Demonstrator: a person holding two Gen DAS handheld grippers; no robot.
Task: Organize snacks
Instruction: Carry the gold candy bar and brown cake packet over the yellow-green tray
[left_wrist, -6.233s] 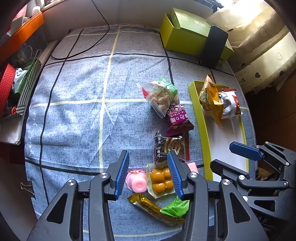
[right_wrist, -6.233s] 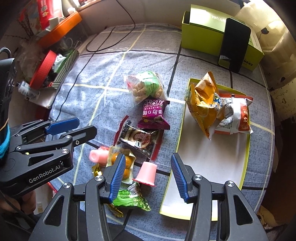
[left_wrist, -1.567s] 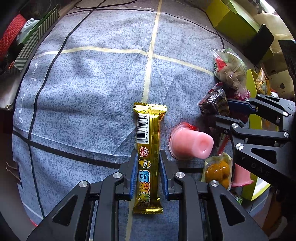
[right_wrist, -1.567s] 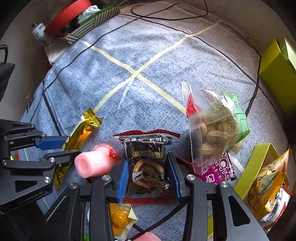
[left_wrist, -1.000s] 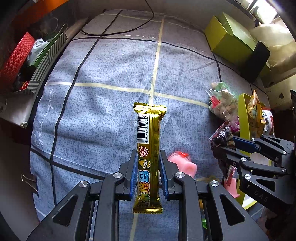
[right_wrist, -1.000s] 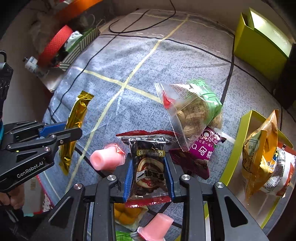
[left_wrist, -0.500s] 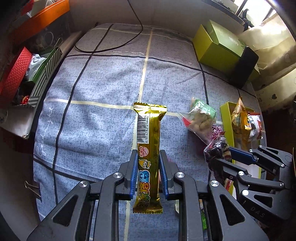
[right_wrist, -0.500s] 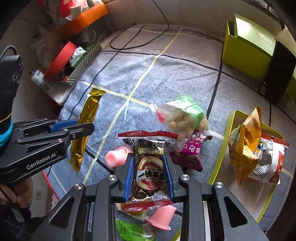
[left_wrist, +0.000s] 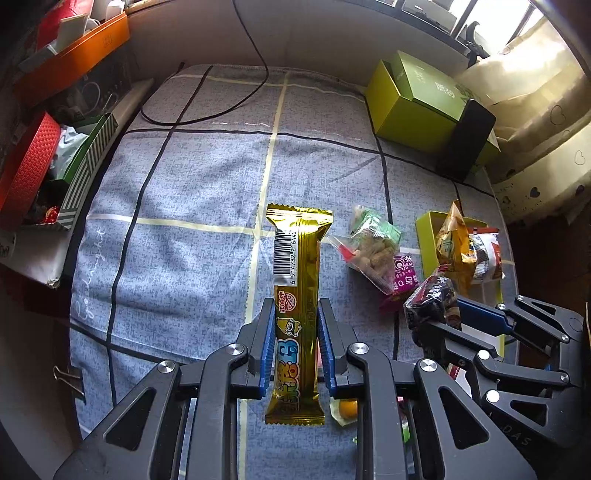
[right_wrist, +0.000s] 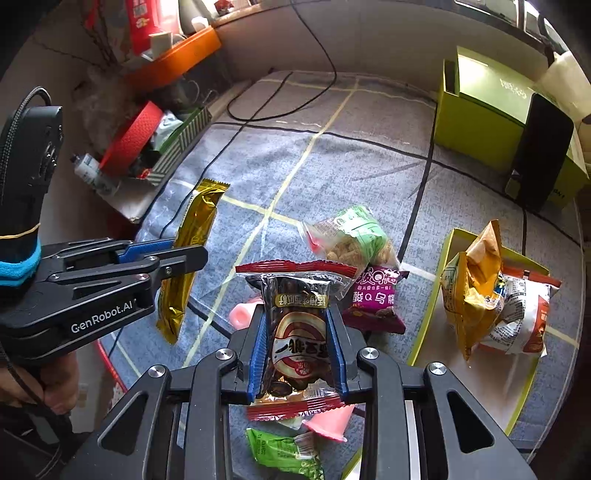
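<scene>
You've got both claws loaded: your left gripper (left_wrist: 297, 347) is clamped on the gold snack bar (left_wrist: 297, 295), your right gripper (right_wrist: 299, 354) on the dark plum packet (right_wrist: 295, 325), both clear of the checked cloth (left_wrist: 192, 192). Two bags sit in the yellow-green tray (right_wrist: 480, 391); the nut bag (right_wrist: 351, 236), purple packet (right_wrist: 373, 295), pink jelly cups (right_wrist: 242, 314) and green packet (right_wrist: 284, 454) look left to sort.

The left and middle of the checked cloth (left_wrist: 192, 206) lie bare, with only a black cable (left_wrist: 207, 114) looping across the far end. Loose snack packets (right_wrist: 354, 236) crowd the cloth beside the yellow-green tray (right_wrist: 443, 258). Two bags (right_wrist: 487, 291) fill the tray's far half; its near half is bare. A green box (left_wrist: 424, 103) blocks the far right corner.
</scene>
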